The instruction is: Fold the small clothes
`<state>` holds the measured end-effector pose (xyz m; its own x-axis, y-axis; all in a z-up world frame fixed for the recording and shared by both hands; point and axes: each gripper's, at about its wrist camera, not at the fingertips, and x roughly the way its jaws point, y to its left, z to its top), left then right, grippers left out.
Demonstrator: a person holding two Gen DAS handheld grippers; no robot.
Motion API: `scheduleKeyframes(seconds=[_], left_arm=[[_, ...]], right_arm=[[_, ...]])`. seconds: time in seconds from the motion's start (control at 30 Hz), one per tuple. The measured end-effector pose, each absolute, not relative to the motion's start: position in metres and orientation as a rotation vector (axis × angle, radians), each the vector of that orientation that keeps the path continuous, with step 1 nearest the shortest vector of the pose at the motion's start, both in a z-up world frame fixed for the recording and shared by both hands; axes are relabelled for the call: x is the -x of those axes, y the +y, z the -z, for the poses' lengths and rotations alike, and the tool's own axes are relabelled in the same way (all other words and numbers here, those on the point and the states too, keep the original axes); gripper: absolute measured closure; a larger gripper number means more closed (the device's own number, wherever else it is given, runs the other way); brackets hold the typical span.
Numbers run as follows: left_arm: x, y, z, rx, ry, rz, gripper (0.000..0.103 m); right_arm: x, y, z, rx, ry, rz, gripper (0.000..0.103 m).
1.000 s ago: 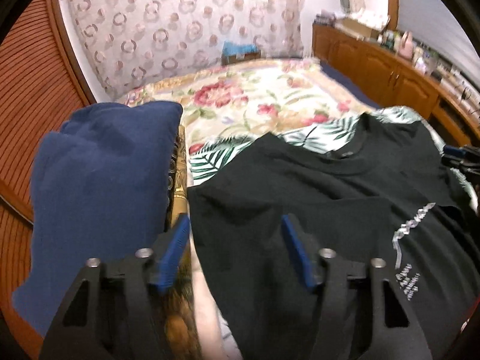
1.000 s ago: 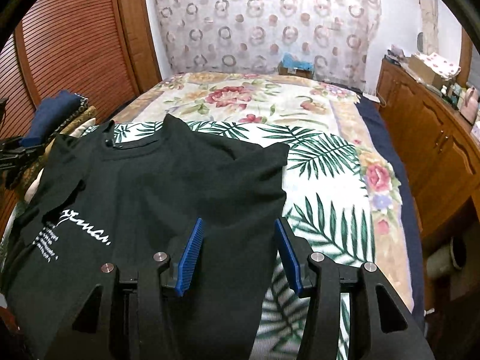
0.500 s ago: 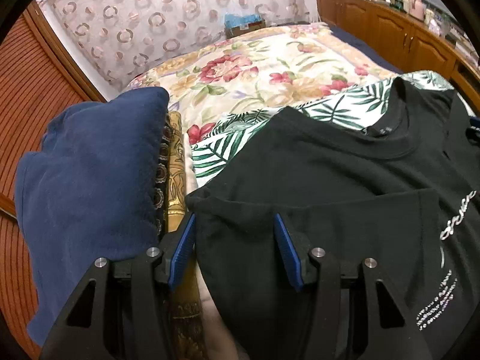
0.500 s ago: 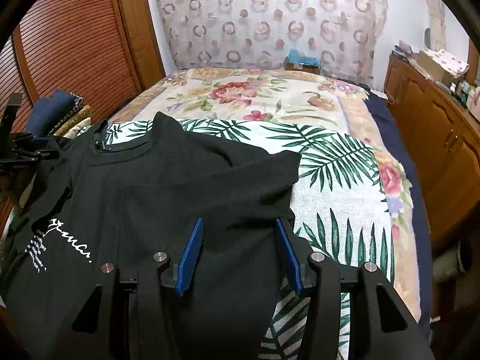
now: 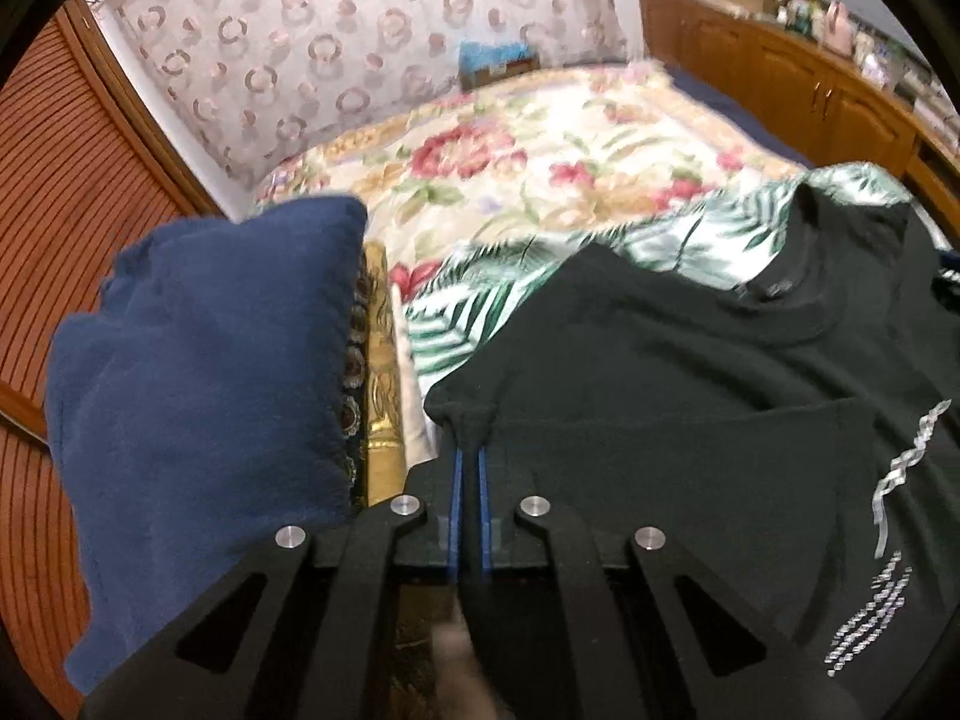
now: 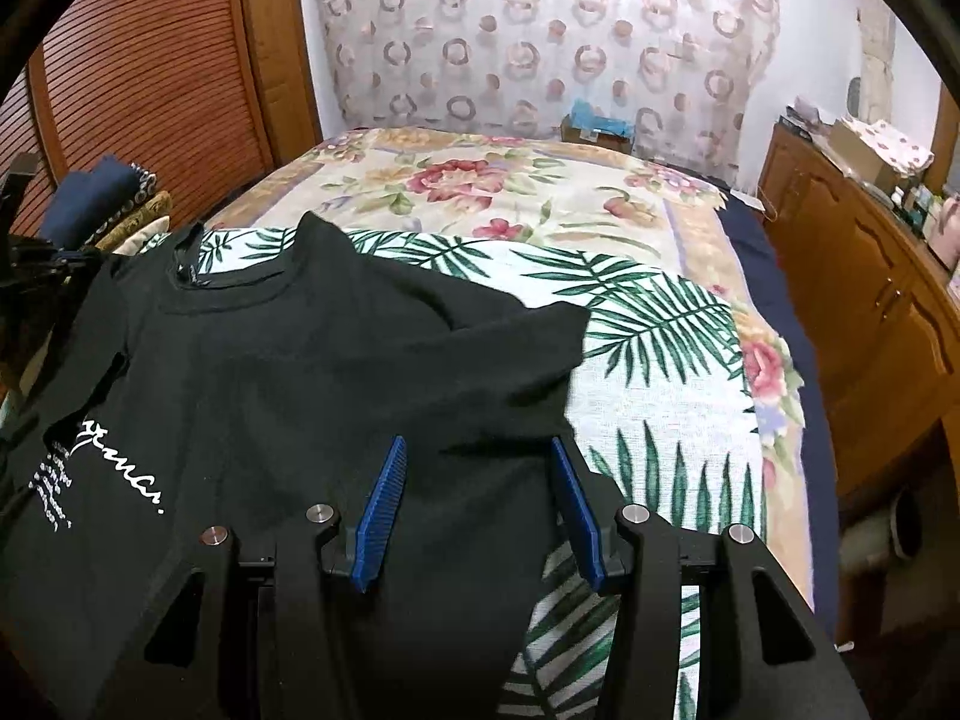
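Observation:
A black T-shirt (image 5: 690, 396) with white print lies face up on a palm-leaf cloth on the bed; it also shows in the right wrist view (image 6: 312, 372). My left gripper (image 5: 469, 450) is shut on the edge of the shirt's sleeve, the fabric bunched between the blue pads. My right gripper (image 6: 474, 456) is open, hovering over the shirt's right side below the other sleeve (image 6: 540, 330). The left gripper shows at the far left of the right wrist view (image 6: 36, 258).
A stack of folded clothes topped by a navy piece (image 5: 204, 384) sits just left of the shirt. The floral bedspread (image 6: 480, 180) stretches behind. A wooden wardrobe (image 6: 150, 72) stands left, wooden cabinets (image 6: 870, 300) right, a curtain (image 6: 540, 30) at the back.
My left gripper moved onto the sleeve edge and closed on it. My right gripper stayed open and shifted slightly over the shirt.

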<state>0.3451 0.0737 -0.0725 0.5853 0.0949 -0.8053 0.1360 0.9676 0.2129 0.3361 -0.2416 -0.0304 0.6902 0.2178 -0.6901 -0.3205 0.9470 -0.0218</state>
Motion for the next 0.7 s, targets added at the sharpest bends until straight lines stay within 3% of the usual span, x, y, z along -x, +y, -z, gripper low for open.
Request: scheduleKeyframes(seconds=[0.47, 0.5, 0.53, 0.57, 0.7], left_arm=[[-0.315, 0.053, 0.042, -0.24, 0.82, 0.118, 0.098], [-0.311, 0.053, 0.04, -0.228, 0.81, 0.131, 0.098], [-0.306, 0.052, 0.037, -0.216, 0.798, 0.144, 0.098], [-0.302, 0.051, 0.034, -0.209, 0.789, 0.151, 0.098], [-0.276, 0.049, 0.017, -0.174, 0.744, 0.194, 0.099]], right_arm=[[-0.376, -0.252, 0.032, 0.032, 0.796, -0.269, 0.052], [-0.376, -0.249, 0.031, 0.037, 0.791, -0.275, 0.058], [-0.377, -0.245, 0.031, 0.039, 0.79, -0.3, 0.072], [-0.377, -0.243, 0.03, 0.039, 0.799, -0.332, 0.092], [-0.361, -0.23, 0.016, 0.058, 0.756, -0.397, 0.096]])
